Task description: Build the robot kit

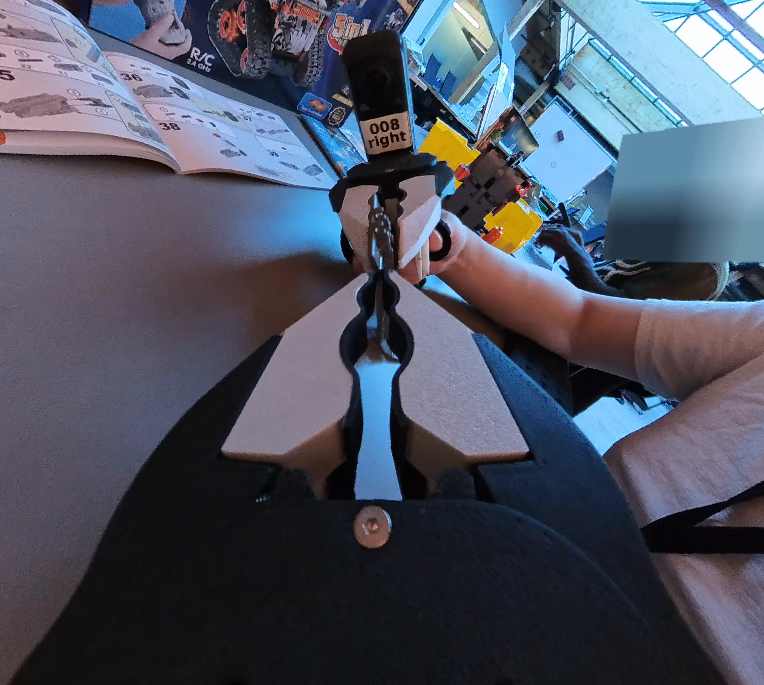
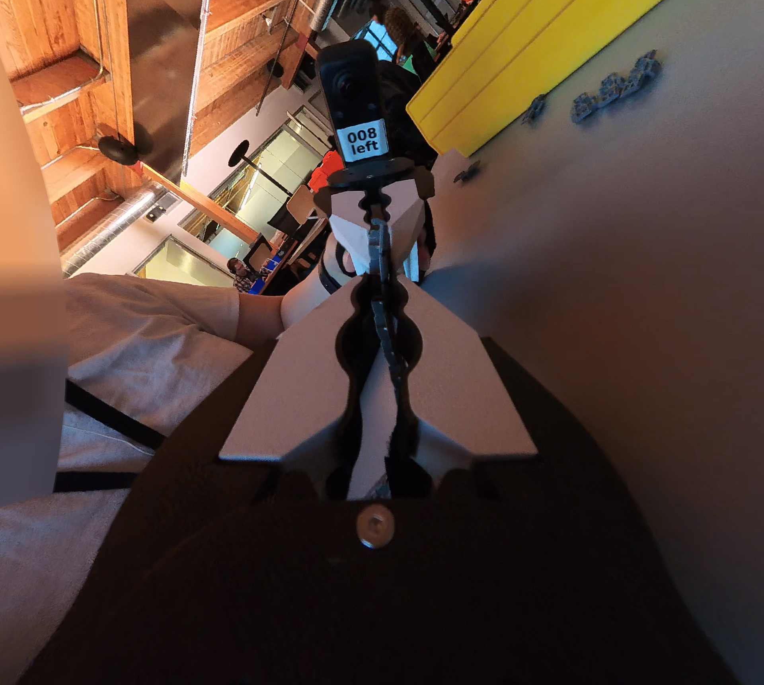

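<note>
My two grippers face each other tip to tip above a grey table (image 1: 124, 251). Between them runs a short dark chain of plastic track links (image 1: 378, 227). My left gripper (image 1: 378, 282) is shut on one end of it, and the links run back between its jaws. My right gripper (image 1: 382, 258), held by a hand, is shut on the other end. In the right wrist view the same chain (image 2: 379, 247) runs from the left gripper (image 2: 378, 266) into the shut right gripper (image 2: 382, 284) and sags back between its jaws.
An open instruction booklet (image 1: 124, 107) lies at the left, with a blue toy kit box (image 1: 248, 3) behind it. A yellow bin (image 1: 446, 146) and a dark brick model (image 1: 488, 181) stand beyond. Loose track pieces (image 2: 612, 86) lie on the table near a yellow bin (image 2: 558, 24). Only a small space, under 4 cm, lies between the two pairs of fingers.
</note>
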